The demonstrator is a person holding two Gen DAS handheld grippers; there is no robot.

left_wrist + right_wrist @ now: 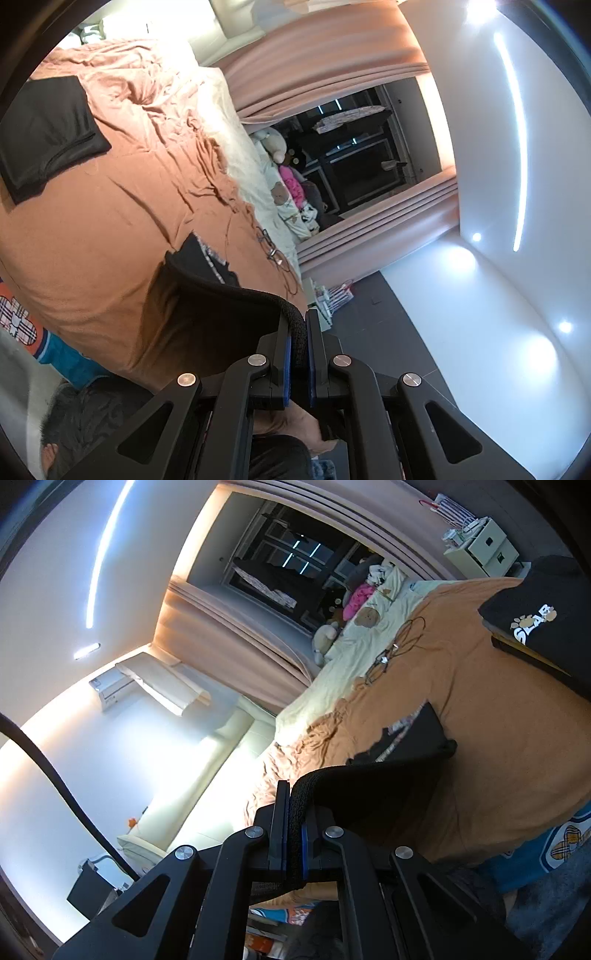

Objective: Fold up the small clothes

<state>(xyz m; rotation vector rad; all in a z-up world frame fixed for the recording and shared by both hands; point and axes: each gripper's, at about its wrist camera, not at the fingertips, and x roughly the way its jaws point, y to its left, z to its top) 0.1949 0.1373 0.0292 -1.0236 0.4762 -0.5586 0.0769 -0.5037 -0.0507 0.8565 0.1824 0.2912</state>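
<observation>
Both tools clamping one black garment over the bed.
Left tool and right tool are pinching the garment's ribbed edge; its long axis is spanning between them above the bed.

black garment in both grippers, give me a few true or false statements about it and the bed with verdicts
1. Both grippers are shut on the black garment. True: the left gripper and the right gripper each pinch its ribbed edge.
2. The garment lies flat on the bed. False: it is lifted, stretched between the grippers above the orange bedspread.
3. A folded black garment already lies on the bedspread. True, in the left wrist view.
4. The bedspread is blue. False: it is orange, with a cream sheet beside it.
5. Glasses lie on the bed near the cream sheet. True.
6. The curtains are green. False: they are pinkish.
</observation>
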